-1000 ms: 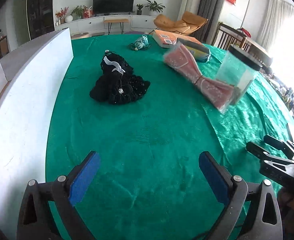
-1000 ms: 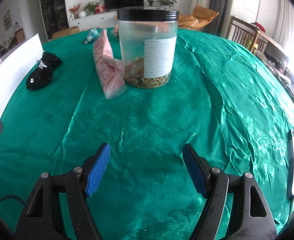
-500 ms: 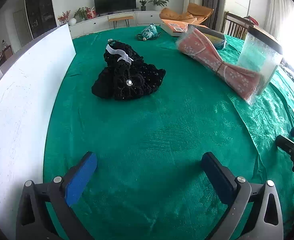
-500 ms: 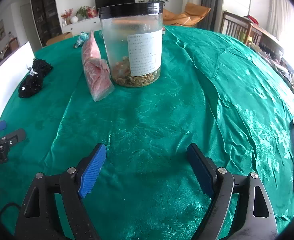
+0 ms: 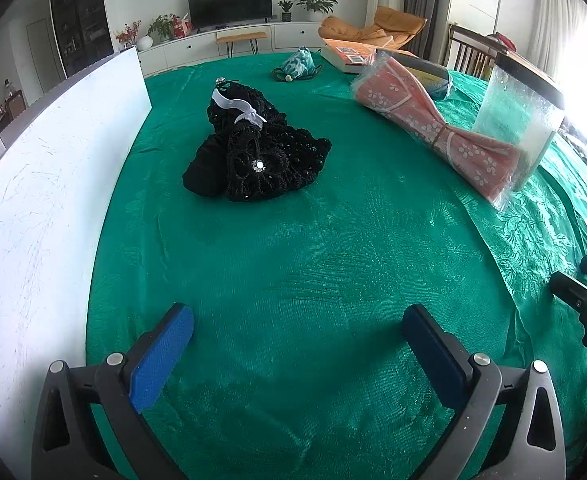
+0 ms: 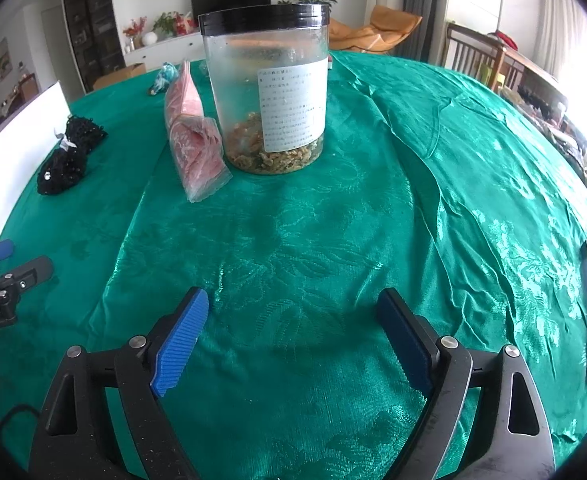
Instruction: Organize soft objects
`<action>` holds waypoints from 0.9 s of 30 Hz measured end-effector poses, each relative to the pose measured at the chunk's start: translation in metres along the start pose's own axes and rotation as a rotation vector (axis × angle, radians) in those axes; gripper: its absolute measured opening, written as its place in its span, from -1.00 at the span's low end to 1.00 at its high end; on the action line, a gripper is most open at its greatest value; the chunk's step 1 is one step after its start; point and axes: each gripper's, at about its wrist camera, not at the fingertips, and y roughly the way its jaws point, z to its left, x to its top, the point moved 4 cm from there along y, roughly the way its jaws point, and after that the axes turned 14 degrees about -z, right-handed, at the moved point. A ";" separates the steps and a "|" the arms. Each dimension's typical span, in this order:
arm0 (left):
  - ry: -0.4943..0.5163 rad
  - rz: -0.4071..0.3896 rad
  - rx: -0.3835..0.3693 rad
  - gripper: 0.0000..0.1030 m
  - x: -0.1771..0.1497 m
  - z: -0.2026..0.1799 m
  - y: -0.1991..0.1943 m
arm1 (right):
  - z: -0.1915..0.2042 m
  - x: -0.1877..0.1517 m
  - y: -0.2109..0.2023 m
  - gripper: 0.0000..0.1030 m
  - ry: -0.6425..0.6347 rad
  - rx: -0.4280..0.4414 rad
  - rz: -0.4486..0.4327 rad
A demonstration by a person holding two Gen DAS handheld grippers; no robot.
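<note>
Over 1 second the left gripper point(image 5: 297, 338) has advanced until the black crocheted garment point(image 5: 253, 156) looms straight ahead of its wide-open, empty fingers (likely the first pickup), while the right gripper point(image 6: 293, 324), equally spread and empty, has drifted closer to the pink packet point(image 6: 193, 140) ahead-left.

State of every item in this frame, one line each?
left gripper: open, empty, over the cloth
right gripper: open, empty
black crochet garment: bunched in a heap
pink bagged cloth: lying flat, tied at the middle, touching the jar
jar: upright, black lid on, partly filled
teal pouch: lying at the far edge
</note>
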 end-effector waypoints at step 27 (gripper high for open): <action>-0.011 -0.001 0.016 1.00 -0.006 0.017 -0.006 | 0.031 0.024 -0.012 0.70 -0.058 0.152 -0.078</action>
